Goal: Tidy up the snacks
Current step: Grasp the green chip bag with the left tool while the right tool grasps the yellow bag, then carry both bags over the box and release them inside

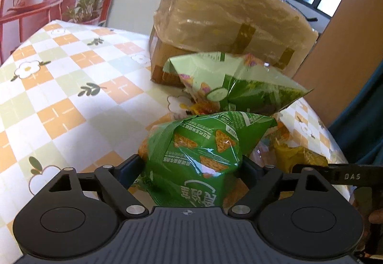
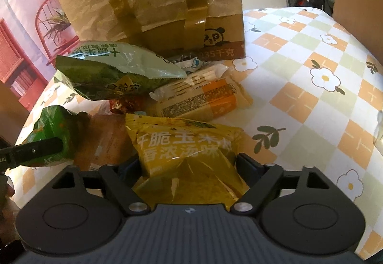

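A dark green chip bag (image 1: 198, 151) with triangle crisps printed on it fills the gap of my left gripper (image 1: 192, 160); both fingers press its sides, so it is shut on the bag. The same bag (image 2: 55, 130) shows at the left of the right wrist view. My right gripper (image 2: 189, 158) is shut on a yellow corn snack bag (image 2: 186, 144), pinched between its fingers. That bag's edge (image 1: 299, 154) peeks in at the right of the left wrist view. A light green cucumber-print bag (image 1: 234, 87) lies just beyond, tilted on the pile.
A taped cardboard box (image 2: 155, 1) wrapped in plastic stands behind the pile. A cream and orange packet (image 2: 203, 96) and small wrappers lie in front of it. The checked flower tablecloth (image 1: 59, 96) spreads bare to the left, and to the right (image 2: 311, 96). A brown board (image 1: 347, 48) stands at the table's edge.
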Motion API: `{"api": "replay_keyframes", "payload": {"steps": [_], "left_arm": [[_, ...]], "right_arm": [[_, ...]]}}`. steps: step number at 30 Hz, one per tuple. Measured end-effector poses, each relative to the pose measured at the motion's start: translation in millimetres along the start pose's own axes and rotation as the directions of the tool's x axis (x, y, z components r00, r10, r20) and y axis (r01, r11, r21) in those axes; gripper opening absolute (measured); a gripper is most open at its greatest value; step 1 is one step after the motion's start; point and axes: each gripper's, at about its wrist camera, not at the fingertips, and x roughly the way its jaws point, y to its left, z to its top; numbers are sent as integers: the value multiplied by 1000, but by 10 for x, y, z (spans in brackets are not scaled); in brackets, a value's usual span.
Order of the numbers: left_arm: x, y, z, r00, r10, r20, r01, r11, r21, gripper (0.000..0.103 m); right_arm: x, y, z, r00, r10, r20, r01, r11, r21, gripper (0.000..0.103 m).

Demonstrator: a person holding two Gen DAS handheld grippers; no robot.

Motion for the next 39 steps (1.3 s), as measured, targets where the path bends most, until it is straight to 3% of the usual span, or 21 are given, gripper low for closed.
{"api": "replay_keyframes", "payload": {"steps": [10,16,27,33,39], "left_arm": [[-262,-30,187,996,6,89,-6,1000,2,85],[-492,-86,458,983,9,183,-14,1000,23,85],[-752,-332,1089,941,-29,337,-2,996,93,85],[-656,-539,1502,923,-56,381,8,992,127,85],[-370,-632,1899,920,-70,386,14,989,147,85]], "right_arm": [[-207,-21,106,996,-25,82,26,1000,-11,78],[-446,-134,317,986,-38,165,34,999,23,78],[-911,-19,940,934,4,358,13,999,-44,78],[-1023,123,1325,899,45,435,8,993,-118,78],[-908,223,1771,873,56,484,29,986,-166,78]]}}
